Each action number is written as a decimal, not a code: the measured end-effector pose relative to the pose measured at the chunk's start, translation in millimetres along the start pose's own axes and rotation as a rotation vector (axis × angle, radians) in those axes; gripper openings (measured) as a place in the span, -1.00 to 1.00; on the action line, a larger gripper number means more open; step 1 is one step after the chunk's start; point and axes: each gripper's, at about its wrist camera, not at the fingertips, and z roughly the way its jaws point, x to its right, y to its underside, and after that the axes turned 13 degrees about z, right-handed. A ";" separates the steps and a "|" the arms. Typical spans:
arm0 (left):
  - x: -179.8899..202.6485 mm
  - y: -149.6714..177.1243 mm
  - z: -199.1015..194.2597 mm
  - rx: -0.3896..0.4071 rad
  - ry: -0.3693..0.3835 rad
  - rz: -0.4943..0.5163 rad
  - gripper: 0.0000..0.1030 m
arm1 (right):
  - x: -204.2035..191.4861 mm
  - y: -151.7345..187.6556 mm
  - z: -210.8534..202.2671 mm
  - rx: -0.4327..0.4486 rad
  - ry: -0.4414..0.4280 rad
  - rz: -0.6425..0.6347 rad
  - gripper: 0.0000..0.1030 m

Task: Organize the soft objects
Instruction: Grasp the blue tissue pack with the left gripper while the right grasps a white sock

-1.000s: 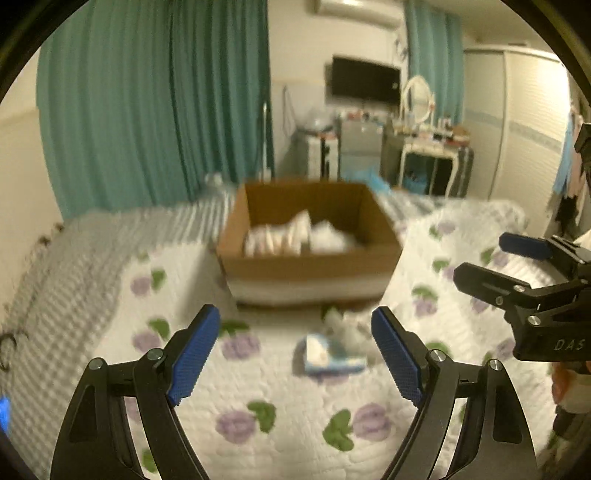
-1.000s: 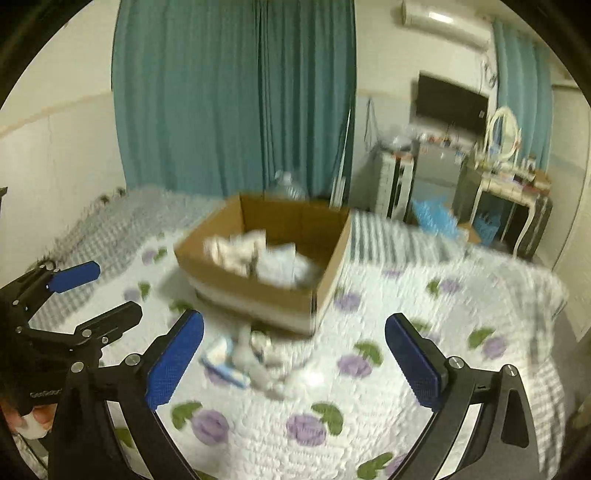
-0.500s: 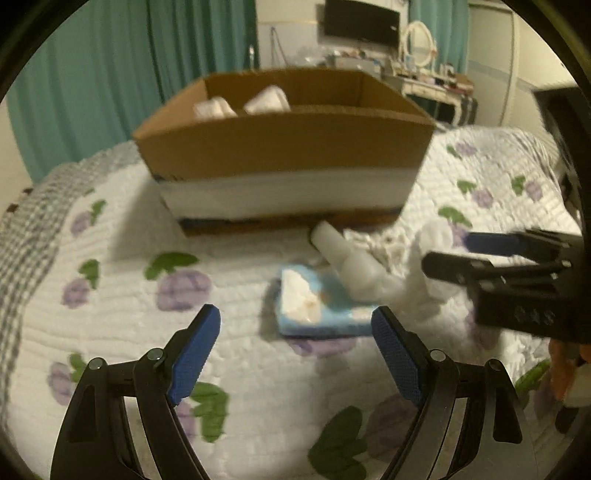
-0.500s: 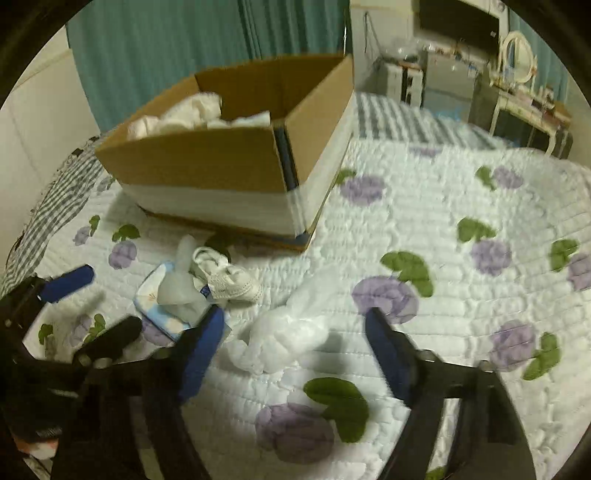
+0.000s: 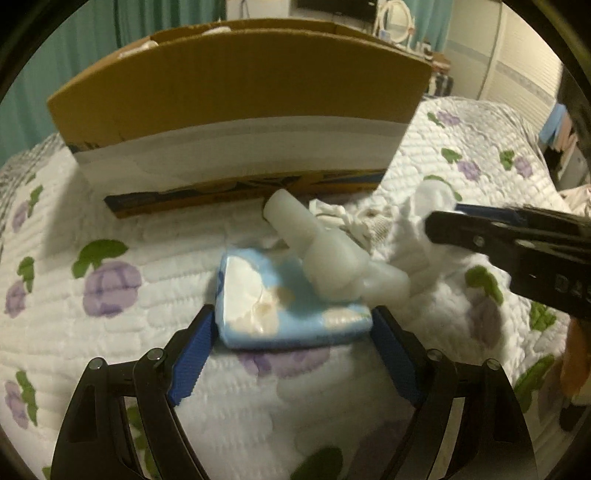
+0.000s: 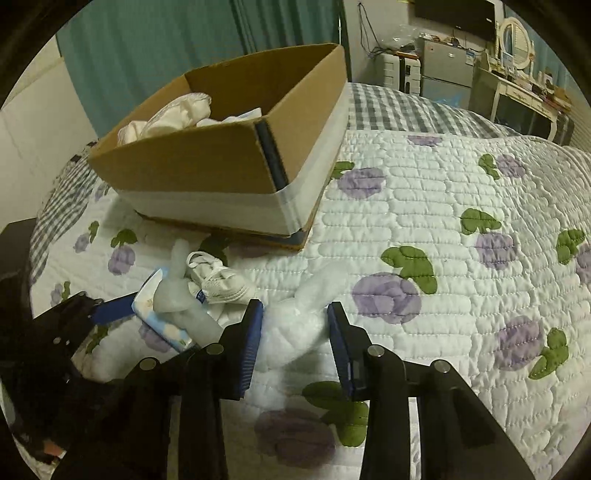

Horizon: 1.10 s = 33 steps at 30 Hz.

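Observation:
A blue and white tissue pack (image 5: 284, 302) lies on the floral quilt before the cardboard box (image 5: 240, 96). A translucent air-cushion piece (image 5: 325, 251) rests on it. My left gripper (image 5: 291, 354) is open, its jaws on either side of the pack's near edge. My right gripper (image 6: 295, 325) has narrowed around a white soft bundle (image 6: 295, 317); its pads sit at the bundle's sides, and I cannot tell if they press it. The right gripper also shows in the left wrist view (image 5: 439, 221). A small white shoe (image 6: 218, 280) lies between the pack and the bundle.
The cardboard box (image 6: 229, 162) holds white soft items (image 6: 173, 114). The quilt (image 6: 461, 258) spreads to the right. A dresser and a mirror (image 6: 517, 26) stand at the back of the room, beyond the bed.
Both grippers dropped low and moved in close to the pile. The left now straddles the tissue pack. The right jaws narrowed around the white bundle.

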 end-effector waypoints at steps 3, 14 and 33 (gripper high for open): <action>-0.3 -0.8 1.1 -0.005 0.014 -0.002 0.42 | 2.8 -0.1 -2.3 0.009 0.001 0.010 -0.31; 11.3 9.3 -34.9 -0.015 0.006 0.026 0.39 | -1.0 11.7 -27.4 0.060 -0.003 0.013 -0.34; 14.2 11.5 -183.5 0.234 -0.097 0.064 0.39 | -56.6 34.8 -157.8 0.261 -0.070 -0.023 -0.34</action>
